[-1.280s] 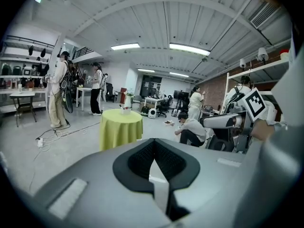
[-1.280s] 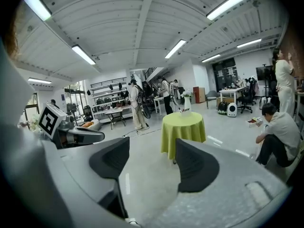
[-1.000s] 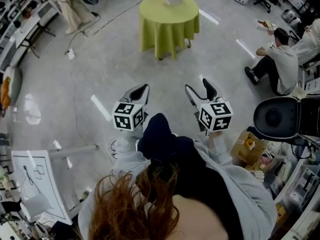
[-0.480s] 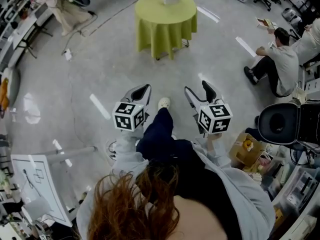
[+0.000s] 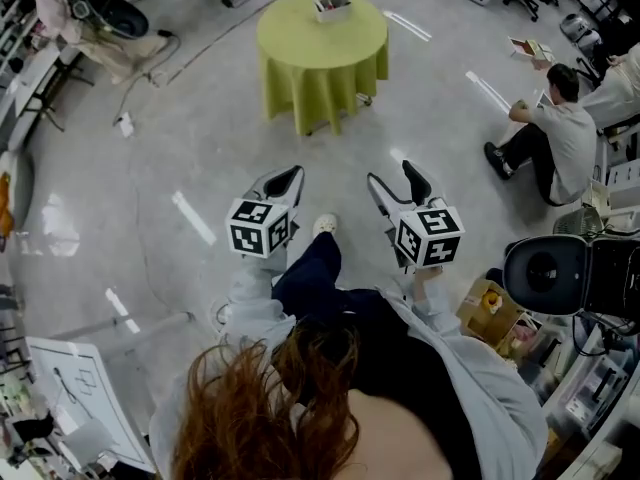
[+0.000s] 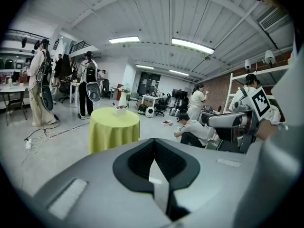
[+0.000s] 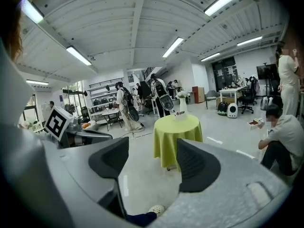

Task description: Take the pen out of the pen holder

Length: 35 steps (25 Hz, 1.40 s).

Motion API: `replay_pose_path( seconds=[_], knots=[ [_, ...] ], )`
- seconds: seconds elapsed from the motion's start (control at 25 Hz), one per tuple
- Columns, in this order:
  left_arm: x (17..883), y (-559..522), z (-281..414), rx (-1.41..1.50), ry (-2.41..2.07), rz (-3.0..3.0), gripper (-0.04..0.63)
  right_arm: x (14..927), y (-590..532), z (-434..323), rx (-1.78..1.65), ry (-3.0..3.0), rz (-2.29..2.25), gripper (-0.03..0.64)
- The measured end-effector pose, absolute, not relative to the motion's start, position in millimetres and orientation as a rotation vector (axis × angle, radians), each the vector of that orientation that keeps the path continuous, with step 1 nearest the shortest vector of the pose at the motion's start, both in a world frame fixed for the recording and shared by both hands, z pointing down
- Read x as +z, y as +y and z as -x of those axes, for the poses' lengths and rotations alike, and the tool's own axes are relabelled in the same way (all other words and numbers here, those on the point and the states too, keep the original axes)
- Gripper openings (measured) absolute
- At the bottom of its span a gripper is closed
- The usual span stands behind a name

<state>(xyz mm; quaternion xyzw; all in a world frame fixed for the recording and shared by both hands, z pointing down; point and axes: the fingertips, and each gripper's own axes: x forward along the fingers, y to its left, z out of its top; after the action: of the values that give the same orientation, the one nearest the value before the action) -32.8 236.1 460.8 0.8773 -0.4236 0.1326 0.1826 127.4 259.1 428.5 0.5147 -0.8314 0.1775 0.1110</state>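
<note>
- Green-clothed table (image 5: 320,63) with the pen holder (image 5: 331,5) stood upper centre, well apart from both tools.
- Left tool (image 5: 285,176) was closed, empty; right tool (image 5: 392,176) gaped, empty, facing it.

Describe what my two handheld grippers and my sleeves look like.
The left gripper and right gripper are pale grey moulded shells with black textured lining inside the jaws. Each carries a white cube printed with black square markers. The person wears light grey sleeves. No cables show.
</note>
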Motion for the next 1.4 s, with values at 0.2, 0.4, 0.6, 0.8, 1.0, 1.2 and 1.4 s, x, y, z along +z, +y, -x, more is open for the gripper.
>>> replay_pose_path(
  seconds=[0.2, 0.4, 0.6, 0.8, 1.0, 1.2, 1.4],
  knots=[
    [452.7, 180.4, 34.6, 0.388, -1.185, -2.495, 0.020, 421.2, 208.7, -131.1, 0.520, -2.426, -1.556, 0.314],
    [442.4, 127.0, 38.1, 0.358, -1.181, -2.523, 0.020, 417.1, 159.2, -131.6, 0.508, -2.411, -1.592, 0.314],
    [440.6, 82.8, 40.9, 0.336, -1.175, -2.532, 0.020, 416.5, 114.6, -128.3, 0.493, -2.404, -1.594, 0.314],
    [437.8, 46.5, 47.1, 0.300, -1.174, -2.529, 0.020, 414.1, 79.0, -121.5, 0.476, -2.409, -1.588, 0.314],
    [434.9, 21.3, 50.6, 0.291, -1.175, -2.544, 0.020, 414.9, 52.8, -116.5, 0.472, -2.404, -1.587, 0.314],
    [439.5, 9.1, 56.1, 0.294, -1.172, -2.537, 0.020, 419.8, 39.4, -108.0, 0.484, -2.404, -1.581, 0.314],
    [452.3, 24.8, 61.2, 0.304, -1.150, -2.502, 0.020, 430.8, 49.6, -99.1, 0.523, -2.383, -1.551, 0.314]
  ],
)
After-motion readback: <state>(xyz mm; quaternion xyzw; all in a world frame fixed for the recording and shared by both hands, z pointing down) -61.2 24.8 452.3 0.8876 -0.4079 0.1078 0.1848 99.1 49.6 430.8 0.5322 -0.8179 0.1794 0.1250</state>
